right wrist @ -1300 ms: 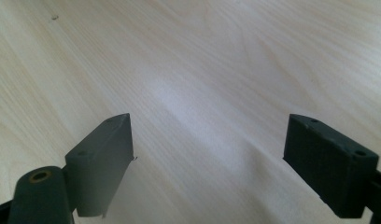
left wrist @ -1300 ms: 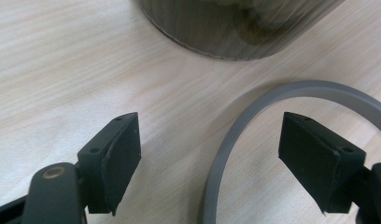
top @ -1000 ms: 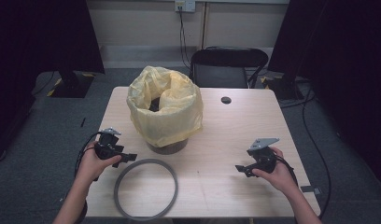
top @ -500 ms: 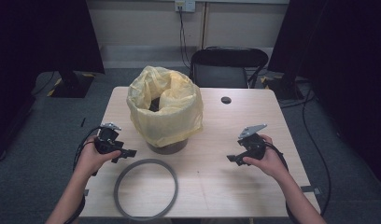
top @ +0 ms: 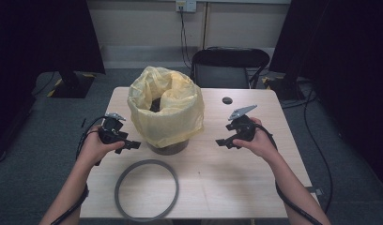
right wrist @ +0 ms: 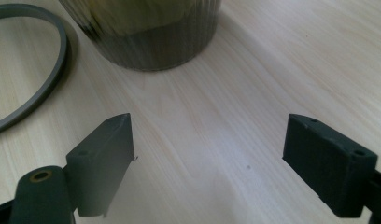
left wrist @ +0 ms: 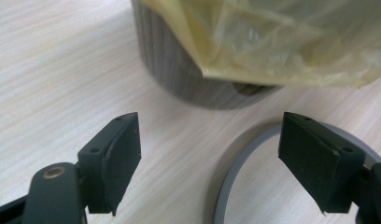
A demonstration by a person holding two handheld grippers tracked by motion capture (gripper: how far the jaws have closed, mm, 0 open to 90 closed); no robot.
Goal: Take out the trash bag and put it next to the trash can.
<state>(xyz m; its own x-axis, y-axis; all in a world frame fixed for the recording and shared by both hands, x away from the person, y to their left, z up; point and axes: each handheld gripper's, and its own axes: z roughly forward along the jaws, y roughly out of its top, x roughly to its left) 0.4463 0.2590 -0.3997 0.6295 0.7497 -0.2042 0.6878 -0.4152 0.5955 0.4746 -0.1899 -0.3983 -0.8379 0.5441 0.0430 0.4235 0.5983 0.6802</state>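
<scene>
Near the bench's [top: 236, 187] left edge, the left gripper [top: 128, 144] hovers with its jaws spread wide and nothing between them, pointing toward the middle, where a dark grey bin [top: 170, 147] lined with a yellow bag [top: 165, 110] stands upright. Just in front of the bin, toward the near edge and a little left of centre, a grey ring [top: 147, 189] lies flat, close to the bin's base without clearly touching it. At the right side, the right gripper [top: 224, 142] is likewise held apart and empty, aimed leftward at the bin from a somewhat greater gap than its partner. The bin thus sits between the two hands, with the left one the nearer. In the left gripper view the bag's loose hem [left wrist: 282, 77] hangs down over the bin's wall straight ahead of the jaws, and it looks to be the likely target for a grasp from either side.
</scene>
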